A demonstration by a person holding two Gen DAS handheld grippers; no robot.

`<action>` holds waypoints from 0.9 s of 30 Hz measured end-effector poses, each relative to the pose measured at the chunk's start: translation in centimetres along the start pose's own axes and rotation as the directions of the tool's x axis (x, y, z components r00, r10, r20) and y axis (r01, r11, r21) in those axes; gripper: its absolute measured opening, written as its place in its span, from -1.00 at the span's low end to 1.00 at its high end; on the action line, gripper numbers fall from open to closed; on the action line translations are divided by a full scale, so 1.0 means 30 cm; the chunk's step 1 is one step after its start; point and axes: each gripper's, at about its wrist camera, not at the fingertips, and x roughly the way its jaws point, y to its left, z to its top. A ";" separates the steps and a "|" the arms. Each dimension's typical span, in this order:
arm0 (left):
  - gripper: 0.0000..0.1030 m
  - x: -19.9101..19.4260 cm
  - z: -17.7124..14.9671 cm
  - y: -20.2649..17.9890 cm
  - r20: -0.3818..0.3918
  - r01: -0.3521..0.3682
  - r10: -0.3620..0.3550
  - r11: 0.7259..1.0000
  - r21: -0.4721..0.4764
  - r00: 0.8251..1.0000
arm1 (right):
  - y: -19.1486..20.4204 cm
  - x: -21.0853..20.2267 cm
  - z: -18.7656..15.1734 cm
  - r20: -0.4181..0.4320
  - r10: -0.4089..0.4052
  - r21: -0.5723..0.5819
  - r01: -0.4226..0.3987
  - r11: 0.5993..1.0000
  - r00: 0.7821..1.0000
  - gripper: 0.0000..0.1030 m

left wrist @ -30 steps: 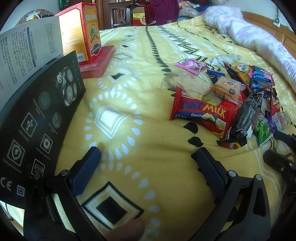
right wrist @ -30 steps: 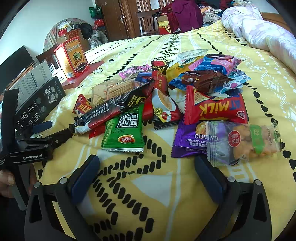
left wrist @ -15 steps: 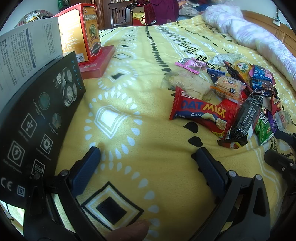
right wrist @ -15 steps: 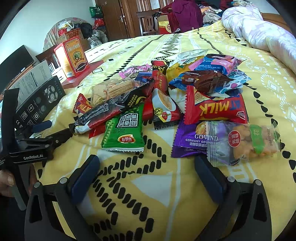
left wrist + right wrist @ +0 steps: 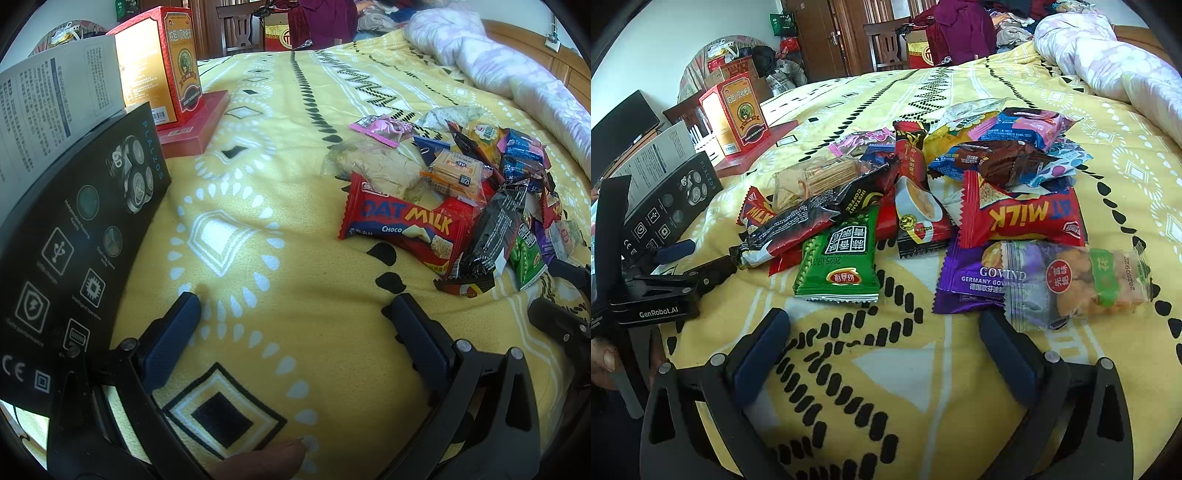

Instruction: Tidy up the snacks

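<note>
Yellow patterned bed (image 5: 1015,81) carries a loose heap of snacks (image 5: 923,206): a red oat-milk bar (image 5: 1023,218), a green packet (image 5: 842,262), a purple wafer (image 5: 971,277), a clear cookie bag (image 5: 1082,280) (partly overlapping the wafer). Both the left gripper (image 5: 295,310) and right gripper (image 5: 886,321) hover with fingers spread, holding nothing. At the bed's left edge stand a black box (image 5: 70,251) and a red box (image 5: 162,66), contents unseen.

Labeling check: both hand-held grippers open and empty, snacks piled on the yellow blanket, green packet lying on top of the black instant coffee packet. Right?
Not quite. The right wrist view shows the black instant coffee packet overlapping the green packet, not under it. The rest holds: left hand-held gripper and right hand-held gripper open, empty, snacks on the yellow blanket.
</note>
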 end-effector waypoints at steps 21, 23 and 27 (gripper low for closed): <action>1.00 0.000 0.002 0.000 -0.001 -0.002 0.002 1.000 0.002 1.000 | -0.002 -0.001 0.000 0.004 0.005 0.003 -0.005 1.000 1.000 1.00; 1.00 -0.002 0.001 -0.002 0.000 -0.002 0.002 1.000 0.002 1.000 | -0.003 -0.001 0.000 0.004 0.006 0.003 -0.006 1.000 1.000 1.00; 1.00 0.000 0.002 0.001 -0.001 -0.001 0.001 1.000 0.002 1.000 | -0.003 0.000 0.000 0.004 0.005 0.003 -0.005 1.000 1.000 1.00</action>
